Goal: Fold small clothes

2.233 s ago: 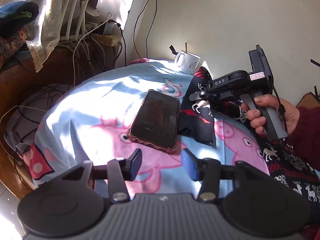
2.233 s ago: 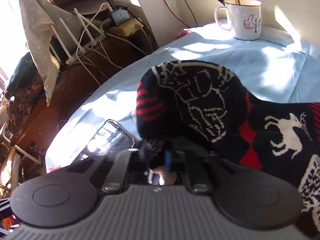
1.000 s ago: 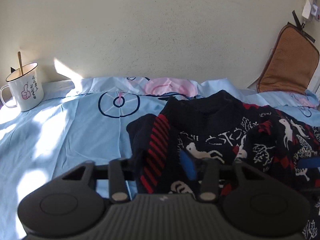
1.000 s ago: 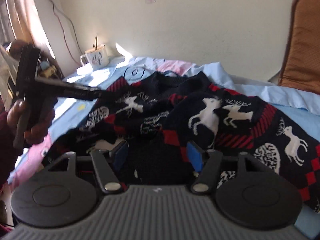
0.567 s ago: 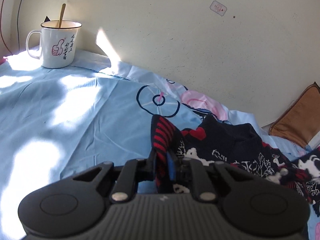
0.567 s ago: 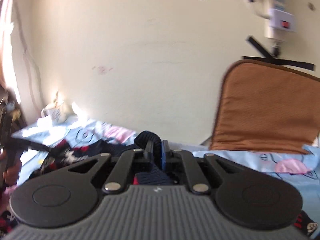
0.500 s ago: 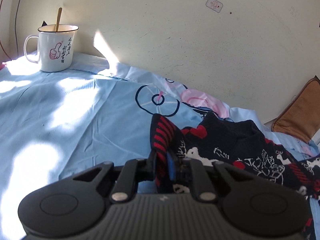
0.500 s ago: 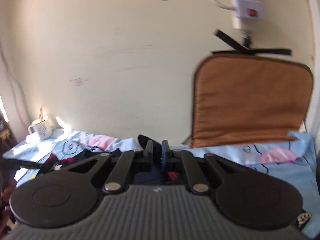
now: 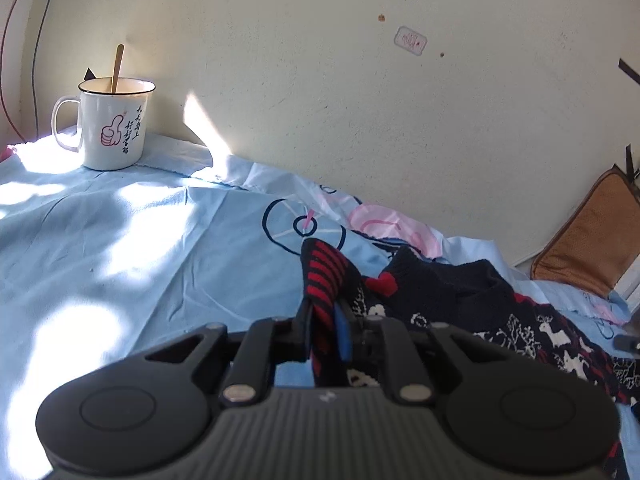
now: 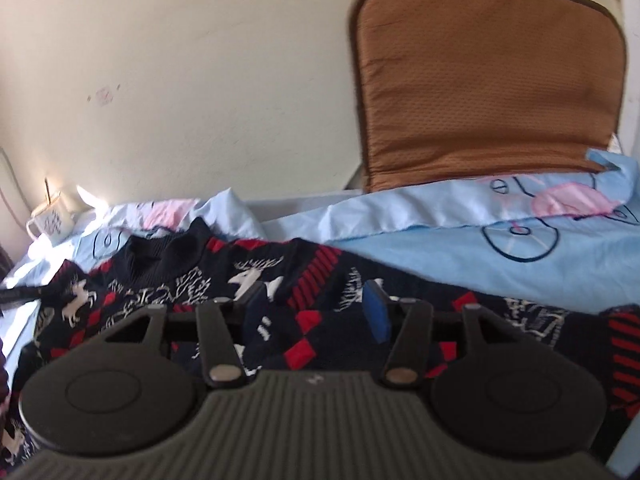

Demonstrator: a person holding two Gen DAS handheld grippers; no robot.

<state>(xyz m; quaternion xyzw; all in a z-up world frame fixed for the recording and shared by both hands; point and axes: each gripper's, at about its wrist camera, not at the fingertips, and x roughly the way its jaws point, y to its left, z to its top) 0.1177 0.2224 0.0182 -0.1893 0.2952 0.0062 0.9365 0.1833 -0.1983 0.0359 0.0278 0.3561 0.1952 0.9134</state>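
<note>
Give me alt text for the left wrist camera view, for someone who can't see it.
The left gripper is shut on the red-striped cuff of a dark reindeer-pattern sweater lying on a light blue cartoon bedsheet. At far left a white enamel mug with a stick in it stands by the cream wall, and a brown cushion leans at right.

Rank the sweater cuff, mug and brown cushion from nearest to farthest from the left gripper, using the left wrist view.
1. Sweater cuff: clamped in the left gripper.
2. Mug: far left, by the wall.
3. Brown cushion: far right, against the wall.
</note>
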